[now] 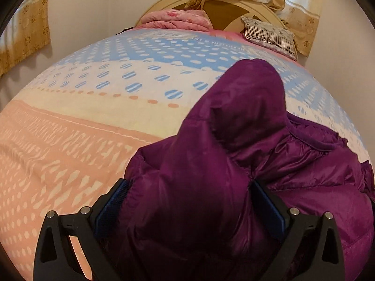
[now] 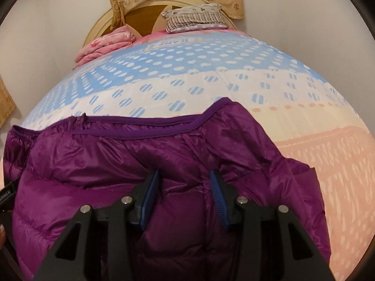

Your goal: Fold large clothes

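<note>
A purple puffer jacket [image 1: 234,145] lies on a bed covered by a blue, white and peach patterned sheet [image 1: 93,121]. In the left wrist view a thick bunched part of the jacket, likely a sleeve, fills the gap between my left gripper's [image 1: 189,187] blue pads, which stand wide apart around it. In the right wrist view the jacket [image 2: 117,154] spreads flat with its hem edge away from me. My right gripper [image 2: 185,178] has a fold of the jacket between its blue pads, which press into the fabric.
A folded pink blanket [image 1: 178,20] and a patterned pillow [image 1: 269,35] lie at the head of the bed by a round headboard [image 2: 140,16]. Yellow curtains [image 1: 25,30] hang by the walls. Bare sheet [image 2: 339,164] stretches beside the jacket.
</note>
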